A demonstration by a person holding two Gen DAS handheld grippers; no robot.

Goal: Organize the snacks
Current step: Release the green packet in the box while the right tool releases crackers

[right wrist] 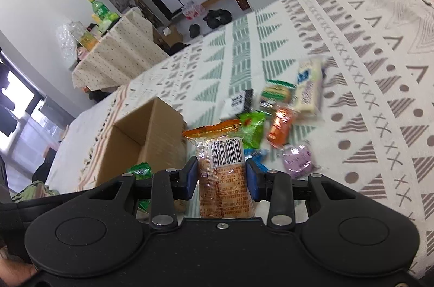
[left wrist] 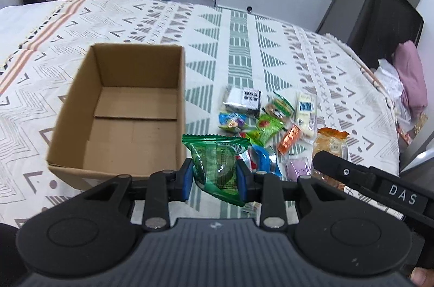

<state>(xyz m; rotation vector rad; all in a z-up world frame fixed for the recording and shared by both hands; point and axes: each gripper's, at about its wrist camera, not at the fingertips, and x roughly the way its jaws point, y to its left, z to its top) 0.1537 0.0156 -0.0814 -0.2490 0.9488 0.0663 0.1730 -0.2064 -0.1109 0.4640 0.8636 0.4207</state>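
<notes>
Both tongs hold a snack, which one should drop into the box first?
Left. Its tongs hold the green packet right beside the box; the right tongs sit farther off.

Items as I see them: green snack packet (left wrist: 217, 165), crinkled, pinched upright between my left pads. Orange-topped cake packet (right wrist: 225, 167), barcode up, pinched on my right. Open cardboard box (left wrist: 122, 110), empty, at ten o'clock. Loose snack pile (left wrist: 271, 121) at one o'clock.
</notes>
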